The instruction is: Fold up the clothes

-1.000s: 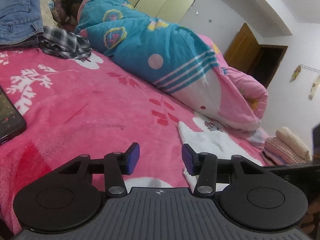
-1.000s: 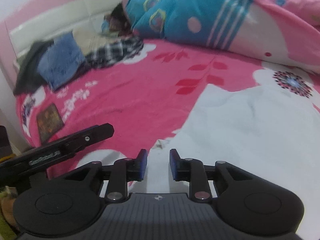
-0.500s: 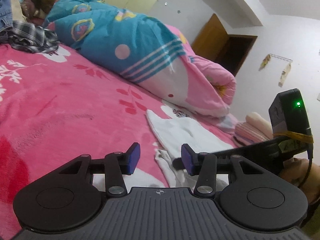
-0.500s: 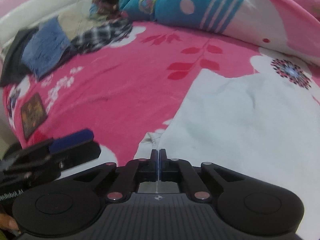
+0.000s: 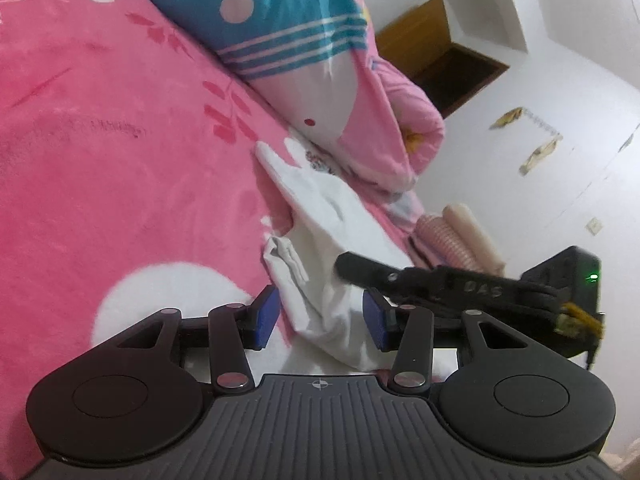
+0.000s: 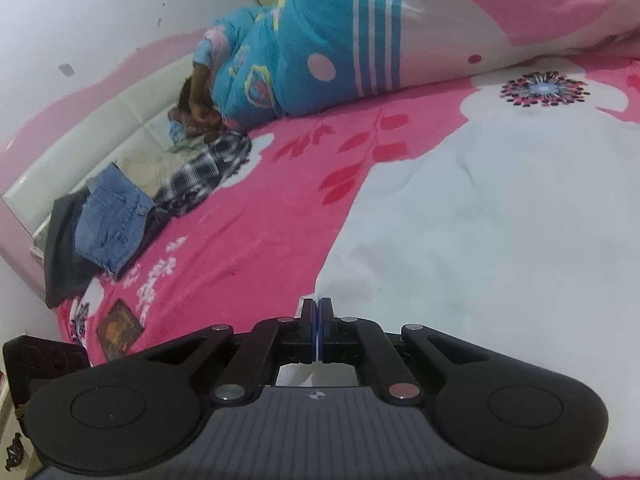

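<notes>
Garment: the white garment (image 6: 500,240) lies spread on the pink bed (image 6: 260,232), filling the 3 o'clock half of your right wrist view; its near corner sits at 6 o'clock, under your tool. Spread flat like this, it gives you clean edges to fold from.

Right gripper (image 6: 318,322): your fingers are pressed together, with the garment's near edge running into them. I judge a thin pinch of cloth is caught there; a corner grip suits lifting and carrying the edge over.

Left gripper (image 5: 320,318): your fingers stand about half apart, straddling a raised fold of the white cloth without pressing it. The pads show bare blue, so nothing is held.

Relation of tools: in the left wrist view your right tool crosses in from 3 o'clock, just beyond your left fingers, so both work the same end of the garment.

Step in hand, as judged: securing a second hold on the near edge before the fold.

Risk: the bunched cloth between your left fingers may gather several layers.

Other items: jeans (image 6: 112,220) and a checked shirt (image 6: 208,172) lie at 9 to 10 o'clock, well apart; a blue and pink quilt (image 6: 360,32) lies at 12 o'clock.
</notes>
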